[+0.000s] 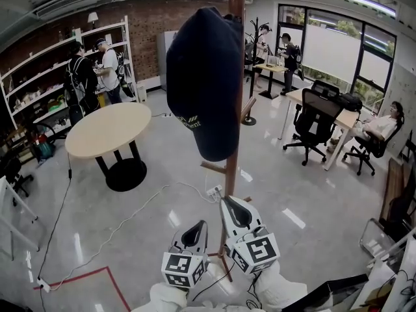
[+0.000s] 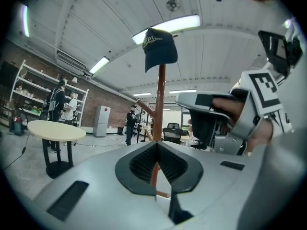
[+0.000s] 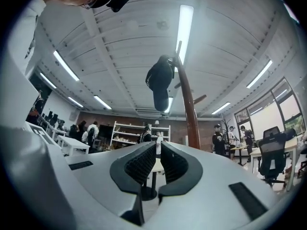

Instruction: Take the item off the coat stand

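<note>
Right gripper (image 1: 233, 205) and left gripper (image 1: 197, 229), both clenched and empty, sit low beside the coat stand (image 1: 232, 155). Reaching up unopened could just knock the cap (image 1: 205, 83) off the stand's top.

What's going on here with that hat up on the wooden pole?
A person holds a two-jaw gripper in each hand in front of a wooden coat stand. A dark cap hangs near the top of the stand, and nothing touches it. The left gripper and the right gripper sit low beside the pole, well below the cap, with their jaws together and empty. The cap has not yet been taken off.
</note>
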`<state>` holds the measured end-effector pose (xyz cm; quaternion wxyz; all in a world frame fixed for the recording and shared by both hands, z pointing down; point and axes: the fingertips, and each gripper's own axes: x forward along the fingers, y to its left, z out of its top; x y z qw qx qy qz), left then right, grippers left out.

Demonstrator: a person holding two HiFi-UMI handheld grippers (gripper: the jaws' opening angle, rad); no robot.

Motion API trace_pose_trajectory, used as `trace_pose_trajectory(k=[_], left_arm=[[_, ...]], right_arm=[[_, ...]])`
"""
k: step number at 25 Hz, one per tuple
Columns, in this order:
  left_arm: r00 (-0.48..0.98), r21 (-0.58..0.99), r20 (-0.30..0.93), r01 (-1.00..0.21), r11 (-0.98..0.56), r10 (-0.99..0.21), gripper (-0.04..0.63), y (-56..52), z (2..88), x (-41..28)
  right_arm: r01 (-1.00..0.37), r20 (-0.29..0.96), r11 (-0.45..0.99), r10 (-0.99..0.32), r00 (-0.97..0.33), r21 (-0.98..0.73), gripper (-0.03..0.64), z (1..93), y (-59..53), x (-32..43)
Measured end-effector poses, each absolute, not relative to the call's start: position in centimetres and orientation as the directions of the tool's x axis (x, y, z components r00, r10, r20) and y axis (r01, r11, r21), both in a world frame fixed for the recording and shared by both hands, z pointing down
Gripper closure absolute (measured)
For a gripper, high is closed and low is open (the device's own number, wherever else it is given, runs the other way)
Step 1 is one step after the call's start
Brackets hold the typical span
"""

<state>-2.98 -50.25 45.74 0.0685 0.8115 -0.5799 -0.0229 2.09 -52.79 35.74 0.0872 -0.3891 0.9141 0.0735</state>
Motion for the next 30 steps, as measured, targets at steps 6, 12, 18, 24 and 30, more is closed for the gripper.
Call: trace_pose_trajectory(k=[6, 12, 18, 24, 30], left_arm=[[0.305, 0.139, 0.036, -0.945, -0.298, -0.952, 0.594, -50.2, 45.5, -4.3], [0.306, 0.141, 0.04, -0.944, -0.298, -0.951, 0.594, -50.0, 45.8, -4.5], [0.299, 0.141, 0.043, -0.947, -0.29, -0.953, 0.594, -49.8, 46.0, -4.6], [0.285, 0.141, 0.049, -0.951, -0.276, -0.957, 0.594, -49.8, 46.2, -5.6], [0.267, 0.143, 0.054, -0.956, -0.257, -0.962, 0.594, -49.8, 46.3, -6.4]], right_arm=[[-0.717, -0.226, 0.692, -0.687, -0.691, 0.089, 0.603, 34.8, -53.0, 1.2], [-0.709, -0.248, 0.699, -0.674, -0.696, 0.091, 0.542, 33.9, -53.3, 0.8], [-0.668, -0.29, 0.741, -0.626, -0.724, 0.068, 0.466, 31.3, -54.1, 0.4], [-0.631, -0.358, 0.774, -0.573, -0.737, 0.06, 0.413, 28.6, -55.3, -0.6], [-0.613, -0.39, 0.789, -0.549, -0.739, 0.052, 0.414, 26.5, -56.1, -1.2]])
